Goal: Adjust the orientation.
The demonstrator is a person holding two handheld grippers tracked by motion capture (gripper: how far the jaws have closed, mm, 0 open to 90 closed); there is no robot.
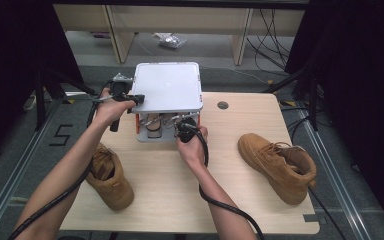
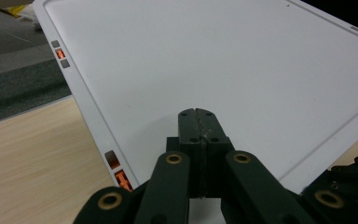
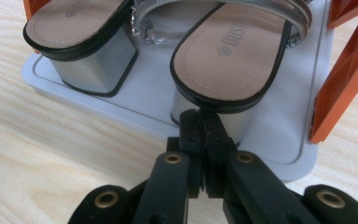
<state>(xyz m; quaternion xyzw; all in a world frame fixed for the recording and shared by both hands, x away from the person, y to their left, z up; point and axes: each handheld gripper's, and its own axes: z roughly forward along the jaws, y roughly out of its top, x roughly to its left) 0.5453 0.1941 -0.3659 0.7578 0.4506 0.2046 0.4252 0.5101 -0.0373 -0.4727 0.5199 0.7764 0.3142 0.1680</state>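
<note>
Jaws pressed together on both my grippers, wooden surface (image 1: pixel 230 150) beneath, white two-tier rack (image 1: pixel 167 87) at its far edge, left gripper (image 2: pixel 198 122) over its top tray, right gripper (image 3: pixel 200 122) at a block-heeled sandal (image 3: pixel 228 56) on its lower tray.

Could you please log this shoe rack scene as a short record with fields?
rack: white two-tier shoe rack with orange side posts, at the table's far edge
lower tier: pair of block-heel sandals
table: two tan boots, one left, one right
left tongs: shut, over the top shelf
right tongs: shut, at the nearer sandal's heel
</note>
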